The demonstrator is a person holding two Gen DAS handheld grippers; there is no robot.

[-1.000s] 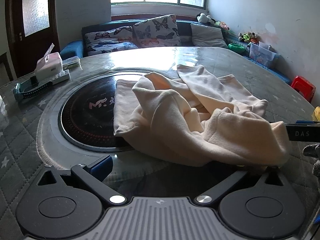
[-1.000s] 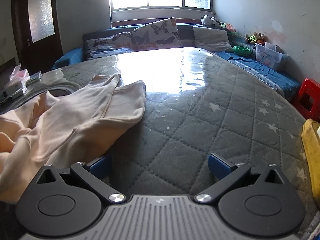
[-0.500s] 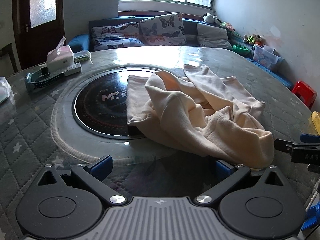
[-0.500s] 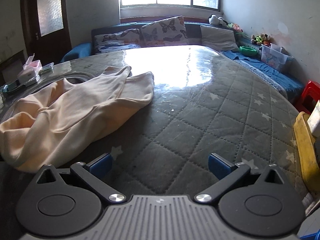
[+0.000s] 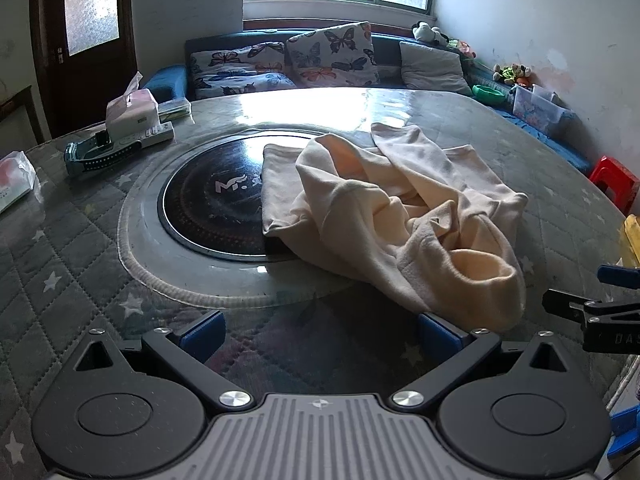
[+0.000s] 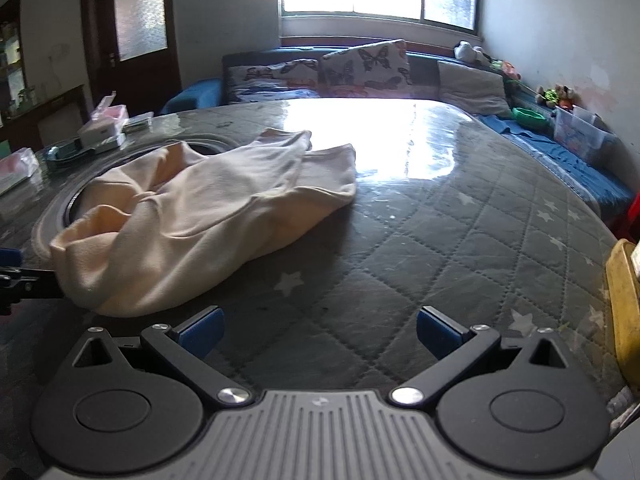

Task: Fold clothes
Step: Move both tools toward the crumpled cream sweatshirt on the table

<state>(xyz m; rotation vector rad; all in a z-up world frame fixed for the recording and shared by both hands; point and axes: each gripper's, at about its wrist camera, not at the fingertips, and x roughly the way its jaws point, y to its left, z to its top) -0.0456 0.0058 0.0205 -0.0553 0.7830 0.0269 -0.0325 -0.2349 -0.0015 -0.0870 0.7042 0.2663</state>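
A cream garment (image 5: 400,208) lies crumpled on the round table, half over the black centre disc (image 5: 212,204). In the right wrist view the same garment (image 6: 192,216) spreads to the left, its two leg-like ends pointing away. My left gripper (image 5: 320,334) is open just in front of the garment's near bulge, its right finger close to the cloth, nothing between the pads. My right gripper (image 6: 320,330) is open over bare quilted cover, to the right of the garment. The right gripper's finger (image 5: 592,312) shows at the right edge of the left wrist view.
A tissue box (image 5: 130,110), a remote and a teal strap (image 5: 96,154) lie at the table's far left, a plastic packet (image 5: 14,180) at the left edge. A sofa with butterfly cushions (image 5: 328,56) stands behind. A red stool (image 5: 614,182) and a yellow object (image 6: 622,308) are on the right.
Both grippers have pulled back toward the table's near edge and away from the garment. The garment lies free, and more of the table shows in both views.
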